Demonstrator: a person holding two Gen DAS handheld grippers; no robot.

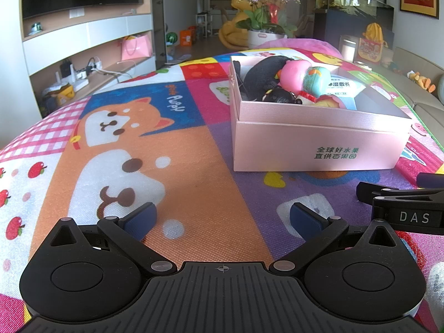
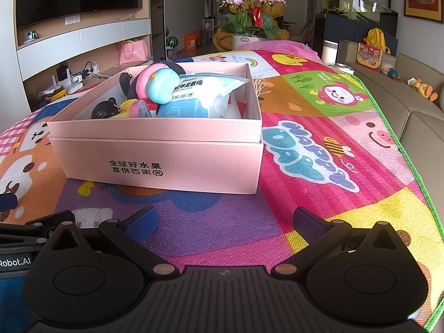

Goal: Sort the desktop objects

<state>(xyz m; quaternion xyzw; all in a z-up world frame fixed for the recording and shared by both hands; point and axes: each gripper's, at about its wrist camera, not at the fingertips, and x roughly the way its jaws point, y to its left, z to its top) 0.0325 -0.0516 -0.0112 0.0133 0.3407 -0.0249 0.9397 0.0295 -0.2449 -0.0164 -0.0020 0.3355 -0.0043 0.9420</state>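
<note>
Both claws, left (image 1: 222, 219) and right (image 2: 226, 220), sit wide open and empty, and the box (image 2: 155, 149) looks light but stiff, so I'd grab its side walls.

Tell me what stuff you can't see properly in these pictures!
- Bottom of the pink cardboard box: both views, hidden by the piled things and its walls.
- Black plush toy: both views, partly covered by the pink round toy, so its shape is unclear.
- White and blue wipes packet: small print too tiny to read.
- Left gripper and right gripper: both open and empty; the hands are out of view.
</note>
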